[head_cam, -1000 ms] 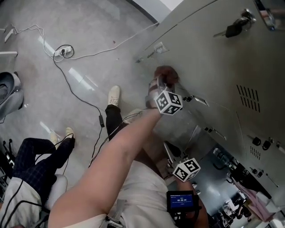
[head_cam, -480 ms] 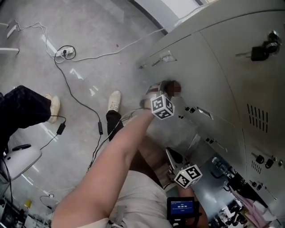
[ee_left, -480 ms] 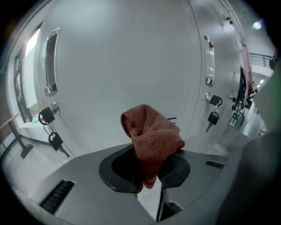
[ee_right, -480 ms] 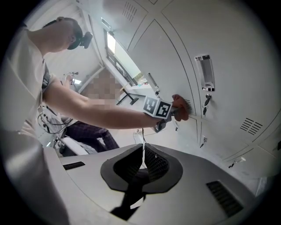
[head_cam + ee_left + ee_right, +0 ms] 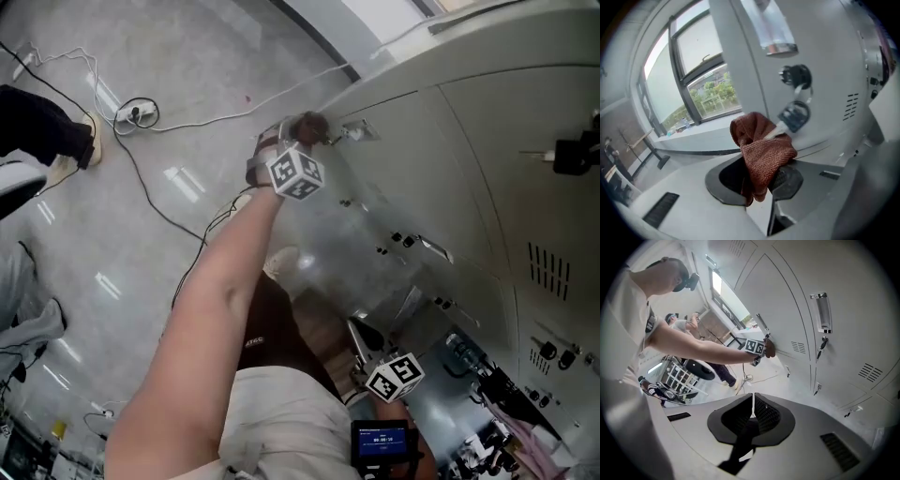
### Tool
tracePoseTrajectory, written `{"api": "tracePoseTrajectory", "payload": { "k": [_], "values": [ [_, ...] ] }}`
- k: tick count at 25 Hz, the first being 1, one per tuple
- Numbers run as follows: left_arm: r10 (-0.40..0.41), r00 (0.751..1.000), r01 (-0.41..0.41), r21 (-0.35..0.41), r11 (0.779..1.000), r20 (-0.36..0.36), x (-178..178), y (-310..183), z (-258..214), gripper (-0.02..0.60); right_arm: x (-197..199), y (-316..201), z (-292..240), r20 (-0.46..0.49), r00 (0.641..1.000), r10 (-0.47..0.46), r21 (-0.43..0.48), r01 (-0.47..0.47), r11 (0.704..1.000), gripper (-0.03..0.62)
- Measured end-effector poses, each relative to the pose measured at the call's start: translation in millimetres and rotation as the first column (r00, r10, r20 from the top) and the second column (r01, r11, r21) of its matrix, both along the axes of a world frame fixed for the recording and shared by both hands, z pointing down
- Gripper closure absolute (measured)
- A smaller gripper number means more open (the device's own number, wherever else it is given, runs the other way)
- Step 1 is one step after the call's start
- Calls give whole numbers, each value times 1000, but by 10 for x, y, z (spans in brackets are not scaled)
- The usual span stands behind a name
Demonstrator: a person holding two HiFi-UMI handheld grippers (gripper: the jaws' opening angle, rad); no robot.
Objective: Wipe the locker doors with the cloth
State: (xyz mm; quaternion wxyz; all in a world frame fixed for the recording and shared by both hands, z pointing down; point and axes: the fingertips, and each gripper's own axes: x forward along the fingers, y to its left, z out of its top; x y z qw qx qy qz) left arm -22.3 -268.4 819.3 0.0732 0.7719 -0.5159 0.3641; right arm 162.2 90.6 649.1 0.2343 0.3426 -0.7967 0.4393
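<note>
Cloth (image 5: pixel 761 154), pinched in the left claw (image 5: pixel 761 180), sits beside a locker door (image 5: pixel 825 56) key (image 5: pixel 793 115).

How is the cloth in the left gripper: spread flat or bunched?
Bunched: the cloth hangs crumpled in folds, clamped in the left gripper.

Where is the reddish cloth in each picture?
Head view: top middle, the cloth against the lockers, just above the marker cube.
Left gripper view: centre, pinched in the left tongs.
Right gripper view: small, near the middle, right of that cube.
Shared landmark: the grey locker doors.
</note>
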Motion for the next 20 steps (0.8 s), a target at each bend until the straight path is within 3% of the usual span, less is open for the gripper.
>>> {"api": "tracePoseTrajectory", "payload": {
  "k": [2, 5, 10, 16, 20],
  "values": [
    [-63, 998, 63, -1, 998, -18, -192, -58, -45, 503, -31, -21, -8, 5, 1000, -3, 7, 3, 1000, 571],
    [-79, 996, 79, -9, 997, -31, -326, 3, -150, 503, -113, -72, -78, 16, 1000, -14, 31, 14, 999, 571],
    [-70, 992, 68, -24, 997, -102, -131, 599, -638, 503, -27, -75, -463, 42, 998, -54, 115, 49, 992, 571],
    [24, 986, -32, -48, 998, -164, -224, 1238, -1312, 503, -285, -472, -895, 98, 994, -39, 275, 11, 961, 571],
    [148, 956, -153, 1, 988, -253, -81, 1621, -1970, 503, -283, -769, -1256, 134, 991, 2, 368, -52, 928, 571]
  ]
}}
